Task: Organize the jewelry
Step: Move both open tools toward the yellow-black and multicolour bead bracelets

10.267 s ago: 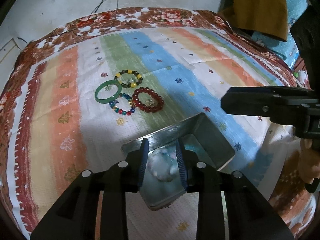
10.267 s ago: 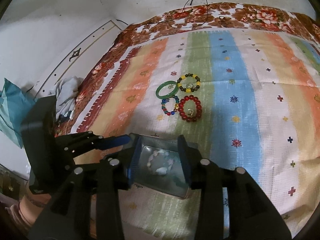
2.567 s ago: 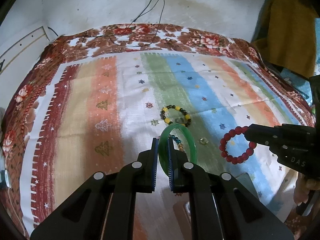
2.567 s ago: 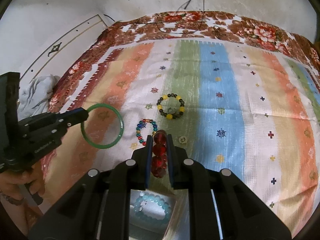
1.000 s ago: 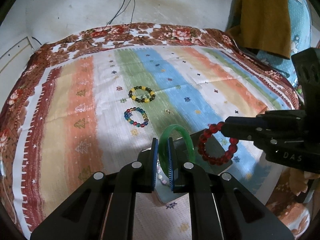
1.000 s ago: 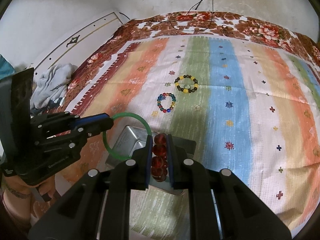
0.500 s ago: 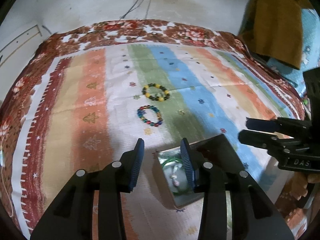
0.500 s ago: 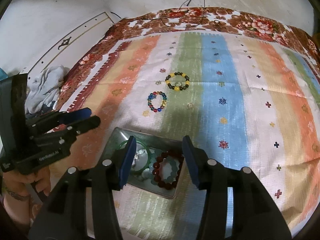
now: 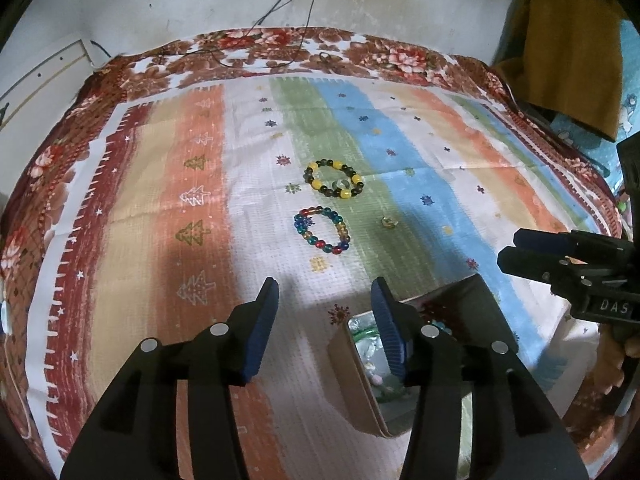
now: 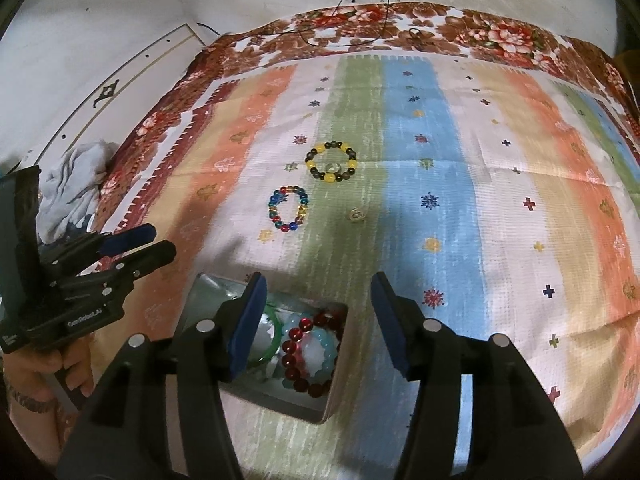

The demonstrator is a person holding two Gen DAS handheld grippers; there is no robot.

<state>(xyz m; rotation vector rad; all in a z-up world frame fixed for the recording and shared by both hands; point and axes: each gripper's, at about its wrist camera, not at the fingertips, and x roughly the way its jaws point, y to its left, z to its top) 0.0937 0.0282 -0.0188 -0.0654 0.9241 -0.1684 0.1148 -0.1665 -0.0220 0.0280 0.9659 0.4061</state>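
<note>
Both grippers are opening with nothing between the jaws: the left gripper (image 9: 324,298) and the right gripper (image 10: 318,294) are releasing above the metal box (image 10: 334,400). Advice: be clearing the box rim before heading for the multicolored bracelet (image 10: 289,208) ahead.

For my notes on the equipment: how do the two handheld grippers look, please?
Both are black plastic. The left gripper and the right gripper each have two fingers with ribbed blue pads and round silver screws. White lettering marks their bodies. No cables or sleeves show.

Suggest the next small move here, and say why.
Probably send the left gripper, whose fingers are opening with nothing between them, to the multicolored bead bracelet. The green bangle and red bead bracelet already lie in the metal box.
</note>
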